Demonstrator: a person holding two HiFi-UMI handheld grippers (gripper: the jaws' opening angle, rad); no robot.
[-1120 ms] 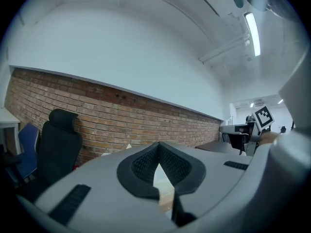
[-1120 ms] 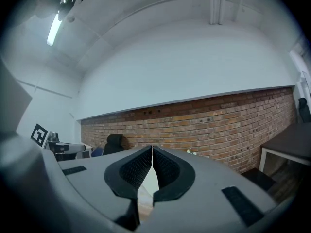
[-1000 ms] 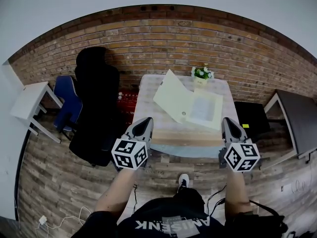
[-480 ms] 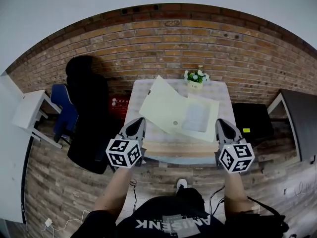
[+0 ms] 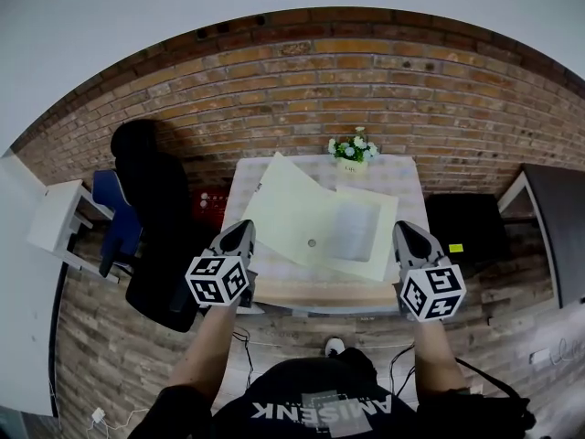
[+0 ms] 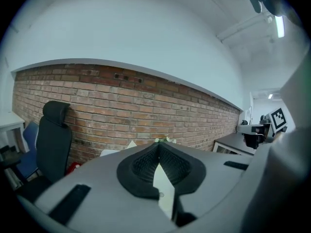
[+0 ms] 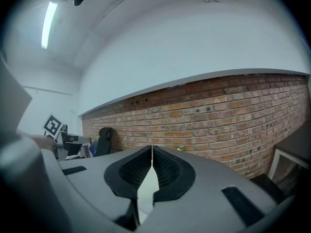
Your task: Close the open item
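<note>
Head view: the folder (image 5: 315,227) is found lying open on the bench (image 5: 407,179). Its left flap appears raised at a slant and its right leaf lies flat, so closing is judged not yet begun. The left gripper (image 5: 244,226) is held just off the folder's left edge and the right gripper (image 5: 401,229) just off its right edge. Neither touches the folder, apparently so that either flap can be reached. A flower pot (image 5: 348,152) is noted beyond the folder's far edge.

Left gripper view: the jaws are seen pressed together at the tips, with nothing between them.

Right gripper view: the jaws are likewise clenched and empty.
</note>
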